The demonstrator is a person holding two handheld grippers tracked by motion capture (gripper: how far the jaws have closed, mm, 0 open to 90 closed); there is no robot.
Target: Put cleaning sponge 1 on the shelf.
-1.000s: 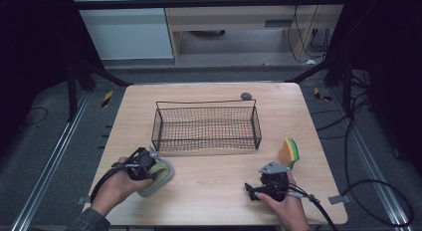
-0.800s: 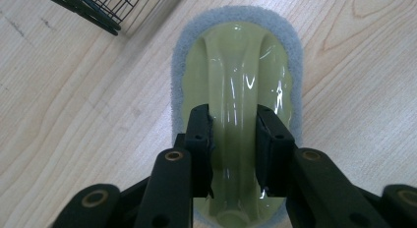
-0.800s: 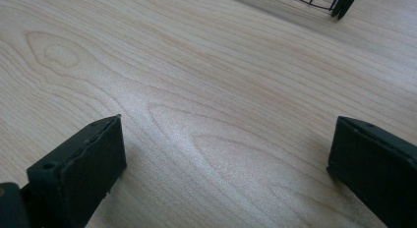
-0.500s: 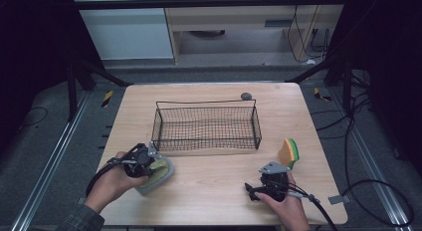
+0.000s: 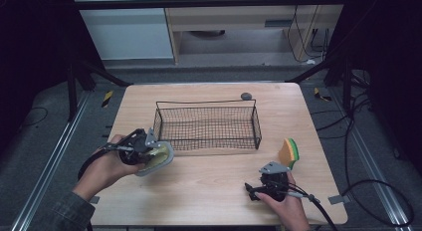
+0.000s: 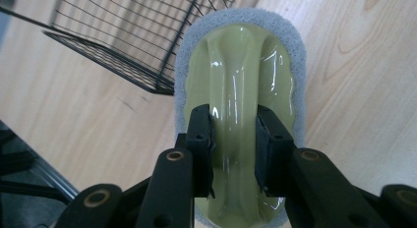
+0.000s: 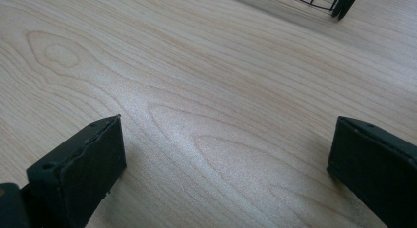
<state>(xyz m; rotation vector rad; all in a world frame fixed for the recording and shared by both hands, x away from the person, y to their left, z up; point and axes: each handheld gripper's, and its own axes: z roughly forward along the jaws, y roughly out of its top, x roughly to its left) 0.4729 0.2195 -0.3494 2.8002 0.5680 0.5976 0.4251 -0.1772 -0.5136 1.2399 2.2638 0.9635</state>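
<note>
My left gripper (image 5: 153, 152) is shut on the raised yellow-green handle of a scrub pad (image 5: 162, 159) with a pale grey foam rim, held above the table just left of the black wire basket (image 5: 207, 102). In the left gripper view the two pads pinch the glossy ridge of the scrub pad (image 6: 241, 66) at the gripper (image 6: 235, 134), with the basket's corner (image 6: 123, 46) beyond it. My right gripper (image 5: 251, 191) rests near the table's front right, open. Nothing but bare wood lies between the jaws of that gripper (image 7: 226, 154).
An orange sponge with a green face (image 5: 289, 152) stands on edge right of the basket, just beyond the right hand. A small grey object (image 5: 246, 96) lies behind the basket. The wooden table (image 5: 209, 191) has free room in front of the basket. A basket corner (image 7: 339, 2) shows ahead of the right gripper.
The left hand has lifted the scrub pad off the table and brought it closer to the basket's left front corner. The right hand has stayed put.
</note>
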